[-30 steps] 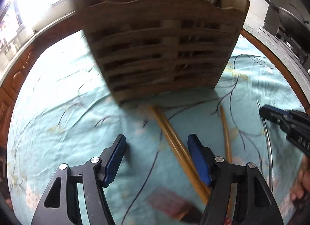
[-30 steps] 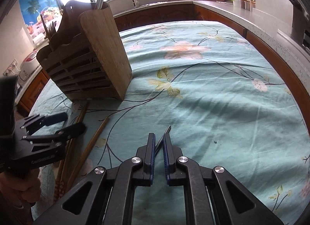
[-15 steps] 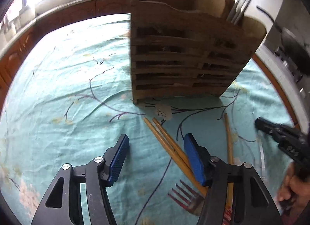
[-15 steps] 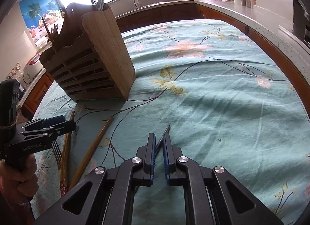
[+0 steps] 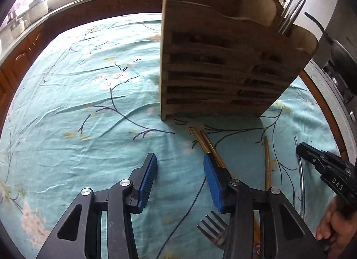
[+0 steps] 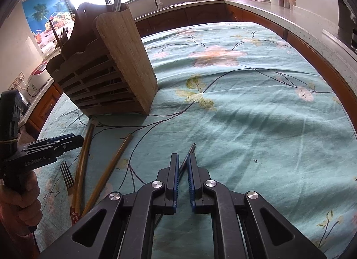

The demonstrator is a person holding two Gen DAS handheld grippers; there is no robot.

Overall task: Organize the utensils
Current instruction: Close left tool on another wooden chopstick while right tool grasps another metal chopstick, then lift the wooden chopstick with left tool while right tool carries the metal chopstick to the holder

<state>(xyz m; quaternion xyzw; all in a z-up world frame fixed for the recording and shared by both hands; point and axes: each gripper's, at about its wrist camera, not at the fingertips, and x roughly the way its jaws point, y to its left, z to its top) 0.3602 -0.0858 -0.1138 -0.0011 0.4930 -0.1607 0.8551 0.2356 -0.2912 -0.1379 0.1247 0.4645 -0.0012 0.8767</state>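
A slatted wooden utensil holder (image 5: pixel 223 76) (image 6: pixel 107 69) stands on the teal cloth, with metal utensils sticking out of its top. In front of it lie a pair of bamboo chopsticks (image 5: pixel 207 145) (image 6: pixel 83 158), a single bamboo chopstick (image 5: pixel 267 165) (image 6: pixel 113 163) and a fork (image 5: pixel 212 225) (image 6: pixel 65 176). My left gripper (image 5: pixel 179 160) (image 6: pixel 62 141) hovers over the cloth with its jaws closing and nothing between them; the pair lies just by its right finger. My right gripper (image 6: pixel 183 158) (image 5: pixel 312 158) is shut on a thin metal chopstick (image 6: pixel 192 147) (image 5: pixel 301 181) low on the cloth.
The flowered tablecloth (image 6: pixel 245 114) covers a round table. A wooden counter (image 6: pixel 256 11) with a sink tap and dish rack curves behind it. A stove with a pan (image 5: pixel 341 58) stands past the table's right edge. A hand (image 6: pixel 20 201) holds the left gripper's handle.
The left gripper's view has rolled and shifted, so the holder now sits to the right. Its jaws have narrowed and the fork has come into sight. The right gripper has stayed still.
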